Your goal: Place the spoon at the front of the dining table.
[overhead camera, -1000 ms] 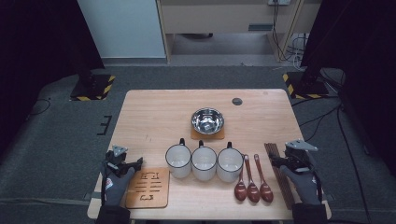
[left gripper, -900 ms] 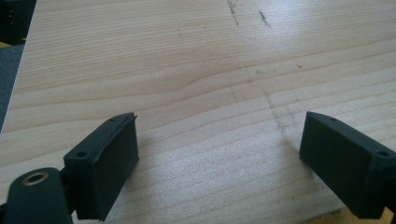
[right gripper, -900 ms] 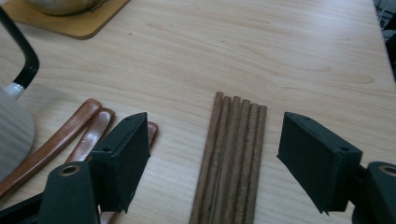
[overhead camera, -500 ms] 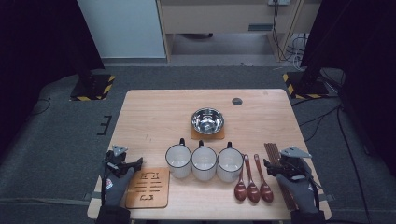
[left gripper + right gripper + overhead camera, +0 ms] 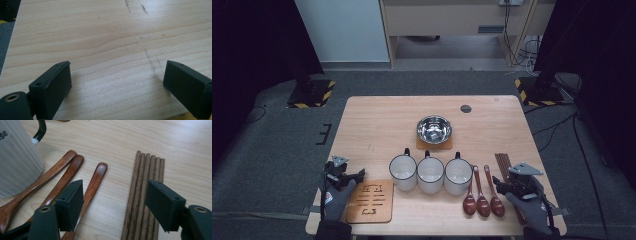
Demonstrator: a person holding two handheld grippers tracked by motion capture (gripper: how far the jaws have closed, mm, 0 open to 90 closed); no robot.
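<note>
Hovering low at the table's (image 5: pixel 377 120) near right corner, the right gripper (image 5: pixel 113 205) has its jaws spread wide, one above the rightmost wooden spoon (image 5: pixel 93 182), the other over the bundle of chopsticks (image 5: pixel 145 187). Over at the left, the left gripper (image 5: pixel 117 82) sits jaws apart above bare wood beside the slotted coaster (image 5: pixel 371 201).

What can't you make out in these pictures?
- Mugs: contents, too small in the high view.
- Nearest mug lettering: cut off by the right gripper view's left edge.
- Chopsticks: near ends run past the bottom edge, partly behind the right claw.
- Small dark disc: too small to identify.
- Board cutouts: blurred.
</note>
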